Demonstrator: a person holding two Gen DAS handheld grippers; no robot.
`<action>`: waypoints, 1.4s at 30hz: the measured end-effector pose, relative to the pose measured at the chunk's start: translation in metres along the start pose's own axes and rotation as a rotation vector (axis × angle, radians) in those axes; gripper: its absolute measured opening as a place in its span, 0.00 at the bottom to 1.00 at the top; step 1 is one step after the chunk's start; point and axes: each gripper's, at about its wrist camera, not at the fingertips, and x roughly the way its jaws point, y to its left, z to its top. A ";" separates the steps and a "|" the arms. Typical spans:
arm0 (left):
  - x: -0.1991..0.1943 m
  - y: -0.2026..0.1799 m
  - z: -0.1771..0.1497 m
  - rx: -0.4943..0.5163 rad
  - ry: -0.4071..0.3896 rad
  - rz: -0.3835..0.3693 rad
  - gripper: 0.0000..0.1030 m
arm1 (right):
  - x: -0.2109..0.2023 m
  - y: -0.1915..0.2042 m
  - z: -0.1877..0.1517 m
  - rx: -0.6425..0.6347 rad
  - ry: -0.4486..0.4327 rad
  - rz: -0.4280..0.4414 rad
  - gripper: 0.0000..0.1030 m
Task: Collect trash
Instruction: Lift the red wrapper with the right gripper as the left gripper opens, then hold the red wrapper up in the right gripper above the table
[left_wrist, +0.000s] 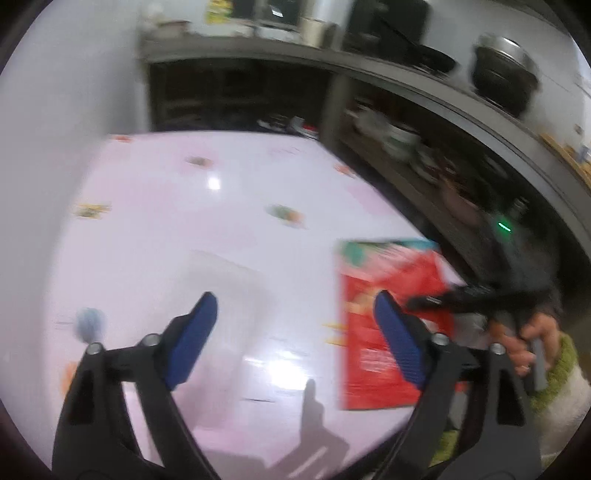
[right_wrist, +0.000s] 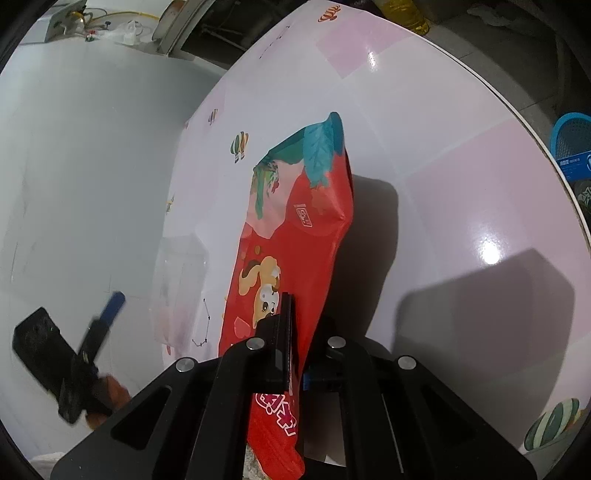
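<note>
My right gripper (right_wrist: 295, 325) is shut on a red snack bag (right_wrist: 295, 221) with a teal top and a cartoon dog, holding it by its lower part above the pink table (right_wrist: 461, 184). The same red bag (left_wrist: 384, 295) shows in the left wrist view at the right, with the right gripper (left_wrist: 443, 299) clamped on its edge. My left gripper (left_wrist: 295, 317) is open and empty over the pink table (left_wrist: 221, 229); it also shows in the right wrist view (right_wrist: 99, 317) at the lower left. A clear plastic wrapper (right_wrist: 181, 288) lies flat on the table, faintly visible between my left fingers (left_wrist: 225, 295).
A small pale blue scrap (left_wrist: 88, 325) lies at the table's left. Dark shelves with bowls and pots (left_wrist: 406, 147) run behind and right of the table. A white wall (right_wrist: 92, 166) borders the table. A blue basket (right_wrist: 572, 136) stands on the floor past the table's edge.
</note>
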 end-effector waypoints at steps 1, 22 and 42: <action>0.003 0.018 0.003 -0.029 0.016 0.058 0.81 | 0.001 0.000 0.000 0.000 0.000 0.002 0.05; 0.029 0.035 -0.024 -0.198 0.257 -0.151 0.81 | 0.002 0.004 0.005 -0.011 0.020 -0.011 0.05; 0.075 0.006 -0.014 -0.017 0.315 0.114 0.80 | 0.006 0.016 0.006 -0.044 0.016 -0.055 0.05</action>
